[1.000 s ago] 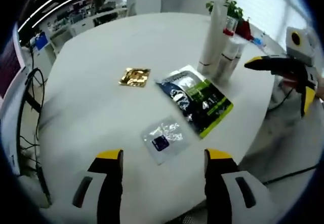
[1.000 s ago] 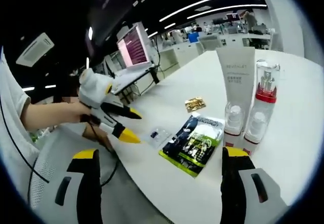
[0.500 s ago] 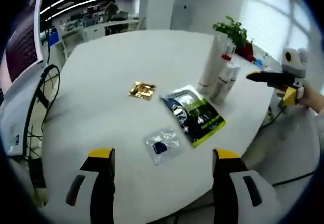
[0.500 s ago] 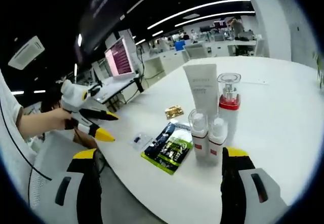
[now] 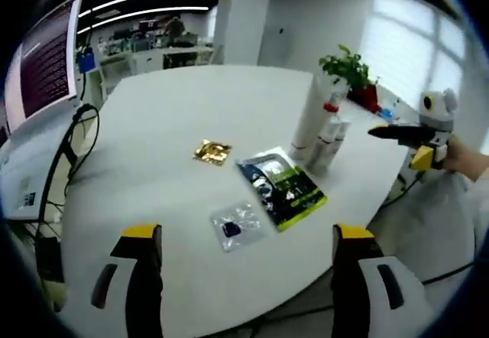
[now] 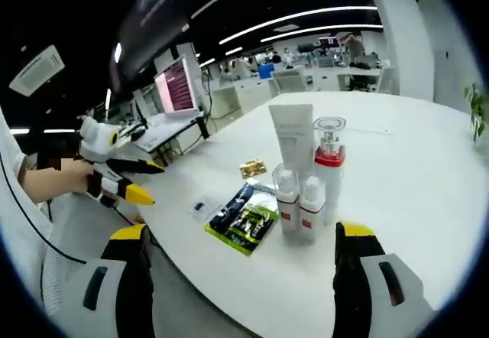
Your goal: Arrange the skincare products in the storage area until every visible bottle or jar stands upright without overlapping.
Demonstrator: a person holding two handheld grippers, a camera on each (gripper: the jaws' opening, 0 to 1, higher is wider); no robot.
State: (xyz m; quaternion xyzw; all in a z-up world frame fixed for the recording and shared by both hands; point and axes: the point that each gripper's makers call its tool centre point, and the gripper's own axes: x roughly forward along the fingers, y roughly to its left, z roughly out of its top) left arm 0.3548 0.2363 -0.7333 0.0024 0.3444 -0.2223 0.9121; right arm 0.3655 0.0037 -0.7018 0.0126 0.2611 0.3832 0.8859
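Four skincare containers stand upright in a tight cluster on the round white table (image 6: 428, 193): a tall white squeeze tube (image 6: 293, 139), a clear pump bottle with a red collar (image 6: 330, 166), and two small clear bottles with red bases (image 6: 287, 204) (image 6: 312, 208) in front of them, touching side by side. Just beside the cluster lies a flat dark-and-green foil sachet (image 5: 281, 187); near it a small clear packet with a dark square (image 5: 235, 225) and a gold foil packet (image 5: 212, 151). Left gripper (image 5: 243, 240): jaws wide apart, holding nothing, short of the table edge. Right gripper (image 6: 243, 238): jaws likewise spread, empty, near the cluster. A green potted plant (image 5: 348, 69) sits behind the cluster.
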